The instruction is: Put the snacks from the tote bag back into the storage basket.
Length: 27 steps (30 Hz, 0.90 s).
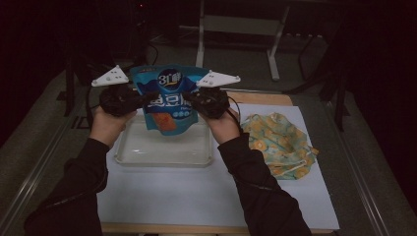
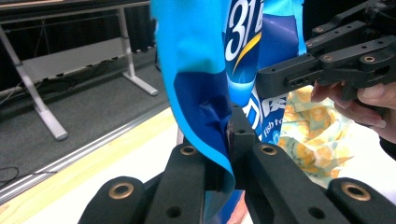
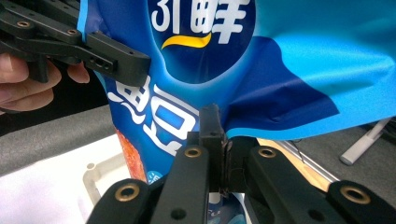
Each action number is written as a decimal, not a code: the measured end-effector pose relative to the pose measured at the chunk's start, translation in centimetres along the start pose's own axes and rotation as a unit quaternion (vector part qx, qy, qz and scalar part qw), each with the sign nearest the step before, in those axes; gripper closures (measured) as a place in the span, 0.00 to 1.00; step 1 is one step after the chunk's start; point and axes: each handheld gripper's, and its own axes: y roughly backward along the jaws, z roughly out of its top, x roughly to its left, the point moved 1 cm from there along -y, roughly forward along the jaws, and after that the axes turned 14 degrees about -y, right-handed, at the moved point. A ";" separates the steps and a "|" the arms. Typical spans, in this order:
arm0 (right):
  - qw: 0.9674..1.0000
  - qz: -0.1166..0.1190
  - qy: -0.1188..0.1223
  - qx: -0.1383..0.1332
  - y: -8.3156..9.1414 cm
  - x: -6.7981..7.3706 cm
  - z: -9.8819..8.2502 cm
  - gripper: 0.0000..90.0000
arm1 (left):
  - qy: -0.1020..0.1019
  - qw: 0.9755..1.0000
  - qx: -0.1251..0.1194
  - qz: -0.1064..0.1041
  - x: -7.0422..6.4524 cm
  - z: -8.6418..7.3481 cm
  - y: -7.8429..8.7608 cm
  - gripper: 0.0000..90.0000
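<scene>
Dim room behind, pale metal table frame (image 1: pixel 236 29) standing on grey floor beyond the far edge. White rectangular mat (image 1: pixel 196 191) spread over a wooden tabletop (image 1: pixel 260 98), a strip of wood bared at the far and near edges, grey floor open on both sides.

At the left, held up in a hand: black two-jaw left gripper (image 1: pixel 129 101) with grey three-cornered plate on top, jaws pressed together on the left side edge of a glossy blue plastic snack bag (image 1: pixel 168 98) with white lettering. In the left gripper view, the bag's creased edge nipped tight between the two black jaws.

In the middle, bag hanging upright in the air between both grippers, clear of the mat, its lower end above the far rim of a clear shallow rectangular plastic tray (image 1: pixel 164 147). Tray lying flat on the mat, bare white mat open in front of it toward the near edge.

Right of the bag: black right gripper (image 1: pixel 202 101), likewise plate-topped, jaws clamped on the bag's right side edge, seen closely in the right gripper view.

Farthest right, a crumpled yellow-and-teal patterned cloth (image 1: pixel 278 142) lying on the mat near its right edge, just apart from the tray.
</scene>
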 end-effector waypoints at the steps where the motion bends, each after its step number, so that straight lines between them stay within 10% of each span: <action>1: 1.000 -0.001 0.000 0.001 -0.3 0.2 -0.2 0.99 | 0.001 1.000 0.001 0.002 0.1 -0.3 0.1 0.98; 27: 0.998 -0.029 -0.051 0.034 -6.4 -0.6 -7.8 0.99 | 0.024 0.999 0.033 -0.030 1.6 -9.4 -3.4 0.98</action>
